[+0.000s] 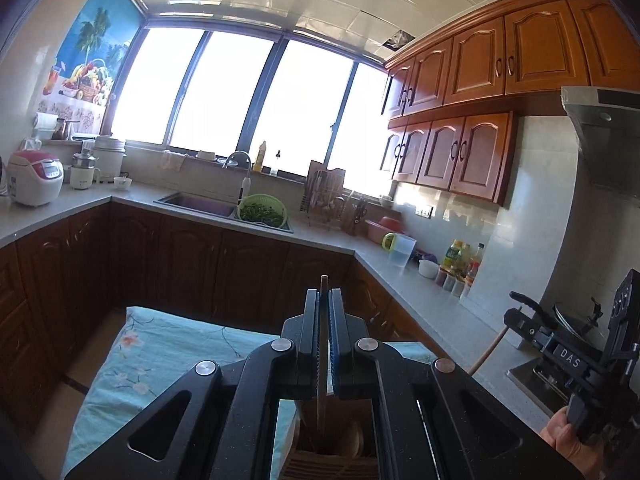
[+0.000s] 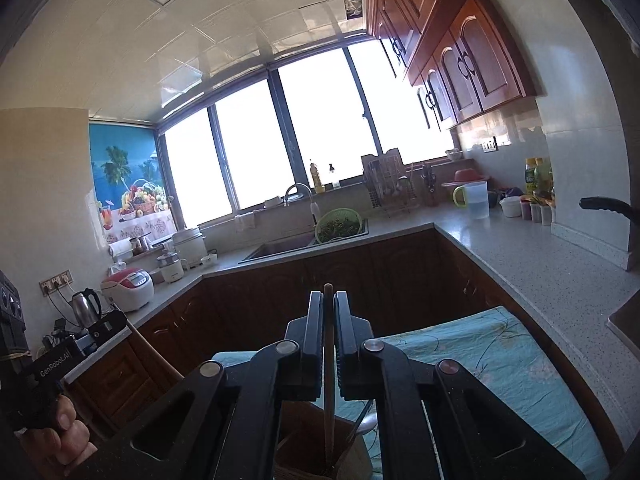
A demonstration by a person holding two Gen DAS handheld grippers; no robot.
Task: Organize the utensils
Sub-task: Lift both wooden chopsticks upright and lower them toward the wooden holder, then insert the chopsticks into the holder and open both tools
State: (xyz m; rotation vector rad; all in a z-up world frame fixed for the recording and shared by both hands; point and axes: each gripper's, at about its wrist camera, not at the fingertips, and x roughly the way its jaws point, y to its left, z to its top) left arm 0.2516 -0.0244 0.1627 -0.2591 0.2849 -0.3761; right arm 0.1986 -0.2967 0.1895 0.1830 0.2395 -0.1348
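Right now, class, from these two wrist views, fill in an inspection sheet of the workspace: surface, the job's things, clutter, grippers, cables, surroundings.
Surface: table under a light blue floral cloth.
Job's things: a wooden utensil handle in the left gripper, another wooden handle in the right gripper; wooden holder below.
Clutter: rice cooker, green colander, jug, bottles on the counters.
Grippers: left gripper shut on its handle; right gripper shut on its handle.
Cables: plugs and cords by the kettle.
Surroundings: kitchen, bright window, wooden cabinets.
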